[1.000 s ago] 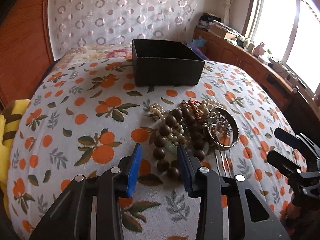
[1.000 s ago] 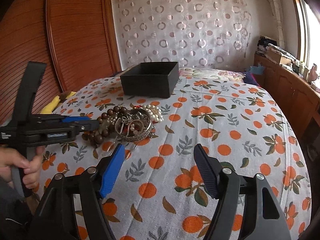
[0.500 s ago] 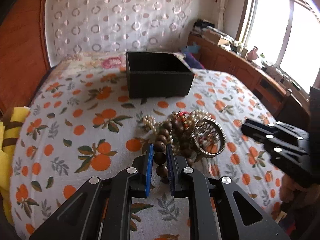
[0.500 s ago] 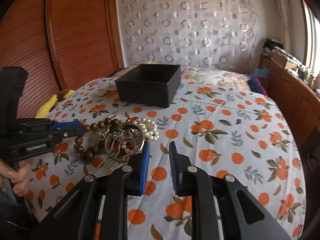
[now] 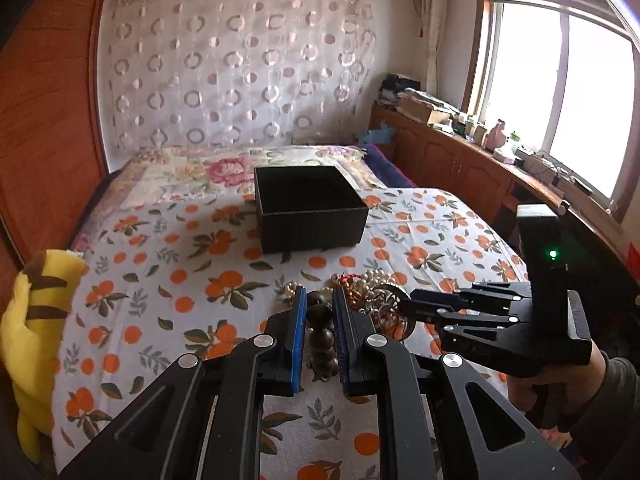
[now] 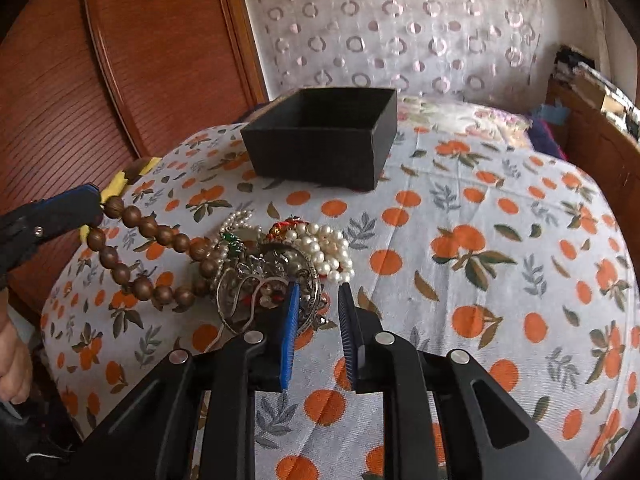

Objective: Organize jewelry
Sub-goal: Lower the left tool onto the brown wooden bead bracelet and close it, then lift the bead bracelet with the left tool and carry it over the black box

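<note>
The right hand-held gripper (image 6: 318,304) hangs low over the bed (image 6: 500,216), its blue-padded jaws a narrow gap apart, the left pad apparently touching a silver bangle (image 6: 268,284) in the jewelry pile (image 6: 280,256). At the left edge, the left hand-held gripper (image 6: 86,204) lifts a strand of brown beads (image 6: 140,256). A black box (image 6: 320,136) sits beyond.

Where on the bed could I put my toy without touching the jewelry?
Bare bedspread lies right of the jewelry pile, and between the yellow plush and the black box. It is crowded where the bead strand stretches from the pile.
</note>
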A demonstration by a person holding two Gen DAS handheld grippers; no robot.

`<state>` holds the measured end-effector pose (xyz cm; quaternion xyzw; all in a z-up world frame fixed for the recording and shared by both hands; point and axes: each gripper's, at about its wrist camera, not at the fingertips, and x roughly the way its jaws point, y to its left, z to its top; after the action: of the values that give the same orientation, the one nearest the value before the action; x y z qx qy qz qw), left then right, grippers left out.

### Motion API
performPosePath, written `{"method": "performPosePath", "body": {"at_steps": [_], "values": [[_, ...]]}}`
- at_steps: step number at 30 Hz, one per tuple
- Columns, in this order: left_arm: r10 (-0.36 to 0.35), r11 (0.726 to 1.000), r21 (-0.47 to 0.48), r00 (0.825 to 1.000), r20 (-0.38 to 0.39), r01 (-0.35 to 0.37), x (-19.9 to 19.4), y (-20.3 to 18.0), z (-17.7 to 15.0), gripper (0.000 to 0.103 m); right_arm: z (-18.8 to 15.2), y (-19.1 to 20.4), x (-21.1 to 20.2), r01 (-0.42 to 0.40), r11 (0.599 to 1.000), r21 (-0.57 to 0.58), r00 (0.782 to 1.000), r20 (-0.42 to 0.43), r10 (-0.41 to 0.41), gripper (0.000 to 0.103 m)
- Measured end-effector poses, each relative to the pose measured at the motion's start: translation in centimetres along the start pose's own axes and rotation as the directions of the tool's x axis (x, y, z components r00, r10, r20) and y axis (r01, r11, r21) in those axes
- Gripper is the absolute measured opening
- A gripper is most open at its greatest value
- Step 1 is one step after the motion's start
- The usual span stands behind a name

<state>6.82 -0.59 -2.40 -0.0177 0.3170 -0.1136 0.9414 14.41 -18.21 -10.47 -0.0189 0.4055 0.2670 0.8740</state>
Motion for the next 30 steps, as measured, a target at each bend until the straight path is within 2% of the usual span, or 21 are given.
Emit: {"method": "performPosePath", "body": {"at_steps": [2, 5, 19, 30], "values": [[0.002, 1.0, 0.0, 1.0, 0.0, -0.002, 0.0, 0.1, -0.1, 0.012, 0.0, 0.2, -0.2, -0.007, 1.0, -0.013, 1.0, 0.003, 0.007, 0.009], [0.004, 1.0, -0.004, 1.0, -0.001, -0.004, -0.2, 0.1, 0.0, 0.012, 0.2, 0.3, -0.7, 0.005, 1.0, -0.031, 1.0, 0.016, -0.004, 0.006], [0.02, 1.0, 0.011, 0.999, 0.032, -0.02, -0.9, 0.0, 1.7, 0.012, 1.3, -0.3, -3.6, 0.054, 0.996, -0.073, 0.995, 0.087, -0.048, 0.005], [0.004, 0.999, 0.052, 0.998, 0.065, -0.008, -0.1, -0.4, 5.9, 0.012, 4.1, -1.3, -3.2, 0.059, 0.994, -0.095, 0.99, 0.134, -0.046, 0.005]]}}
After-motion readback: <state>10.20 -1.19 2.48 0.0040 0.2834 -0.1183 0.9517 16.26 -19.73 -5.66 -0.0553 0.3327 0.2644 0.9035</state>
